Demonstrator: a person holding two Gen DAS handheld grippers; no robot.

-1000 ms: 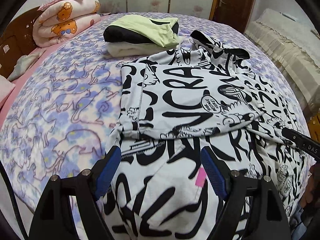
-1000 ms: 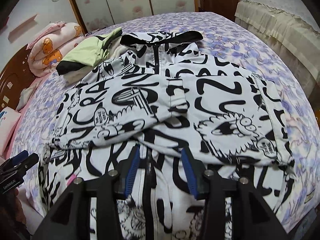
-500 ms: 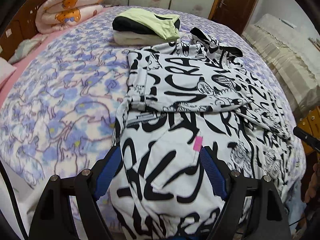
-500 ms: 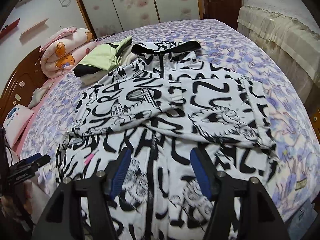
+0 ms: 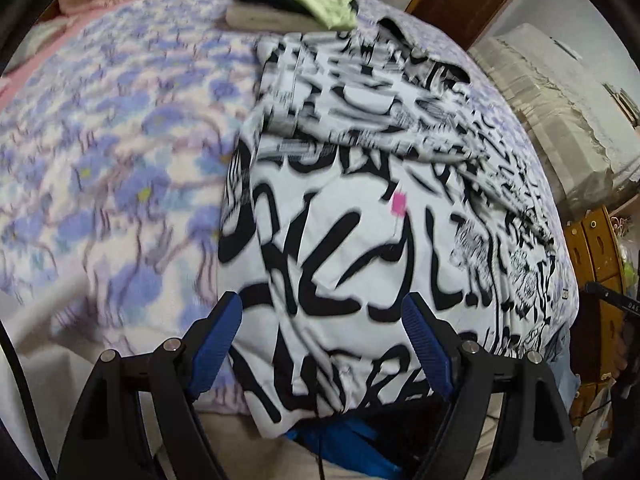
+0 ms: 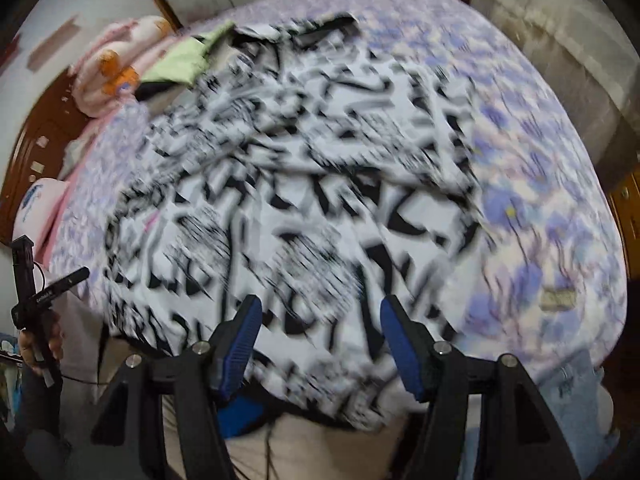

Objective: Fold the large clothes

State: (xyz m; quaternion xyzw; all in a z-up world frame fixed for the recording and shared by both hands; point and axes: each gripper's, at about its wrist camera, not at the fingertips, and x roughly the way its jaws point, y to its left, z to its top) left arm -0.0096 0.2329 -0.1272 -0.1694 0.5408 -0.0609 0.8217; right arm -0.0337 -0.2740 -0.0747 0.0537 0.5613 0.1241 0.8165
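I held both grippers, left [image 5: 322,338] and right [image 6: 320,340], over the printed jacket [image 5: 360,208] on the bed [image 5: 120,152]; jaws wide, empty.

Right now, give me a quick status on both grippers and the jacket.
Left gripper open, empty. Right gripper open, empty. Black-and-white printed jacket flat on bed, sleeves folded in, hem over near edge. Folded clothes stack beyond collar, apart.

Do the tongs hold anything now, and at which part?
Nothing is held: both left tongs and right tongs stand open above the printed jacket.
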